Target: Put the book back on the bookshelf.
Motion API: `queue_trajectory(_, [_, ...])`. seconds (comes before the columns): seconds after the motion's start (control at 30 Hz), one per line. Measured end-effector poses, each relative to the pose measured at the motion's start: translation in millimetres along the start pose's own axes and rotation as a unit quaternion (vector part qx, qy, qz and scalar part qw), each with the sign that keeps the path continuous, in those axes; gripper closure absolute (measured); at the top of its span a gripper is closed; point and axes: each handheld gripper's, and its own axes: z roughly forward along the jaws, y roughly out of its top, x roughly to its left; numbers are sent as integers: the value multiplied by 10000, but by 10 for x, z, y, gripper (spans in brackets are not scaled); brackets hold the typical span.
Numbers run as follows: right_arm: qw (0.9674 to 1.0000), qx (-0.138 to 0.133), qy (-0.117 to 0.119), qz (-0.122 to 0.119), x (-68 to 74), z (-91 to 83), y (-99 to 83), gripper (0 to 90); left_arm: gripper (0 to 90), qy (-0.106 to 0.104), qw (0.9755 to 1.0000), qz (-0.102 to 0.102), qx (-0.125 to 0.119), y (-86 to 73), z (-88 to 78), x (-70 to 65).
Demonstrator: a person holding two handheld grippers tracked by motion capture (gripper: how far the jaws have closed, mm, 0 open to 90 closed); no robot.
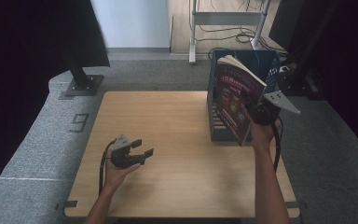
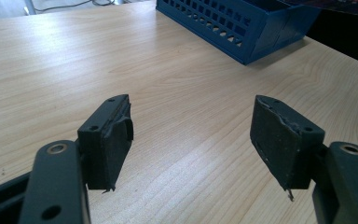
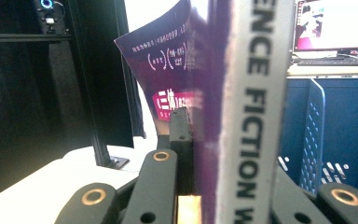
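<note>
Upright, book [image 1: 233, 100] spine toward person

We get the high view looking forward and down over the whole table [image 1: 177, 186]. The left gripper view skims low across it toward the blue crate [image 2: 242, 28], which the other two views share. The right gripper view sits close against a book [image 3: 256, 116].

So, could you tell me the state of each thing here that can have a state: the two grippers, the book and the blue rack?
Left gripper: open, holding nothing, held low over the table.
Right gripper: shut on the book.
Book: closed, gripped at its spine side, lifted and tilted in front of the blue rack.
Blue rack: upright at the table's far right; its contents cannot be told.
</note>
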Motion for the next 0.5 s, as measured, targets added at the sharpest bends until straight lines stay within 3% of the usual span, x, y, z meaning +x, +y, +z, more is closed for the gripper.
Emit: queue_trajectory(0.5, [9999, -19, -158, 24, -33, 164, 23, 817, 299, -1, 10000, -26, -11, -1, -5, 7])
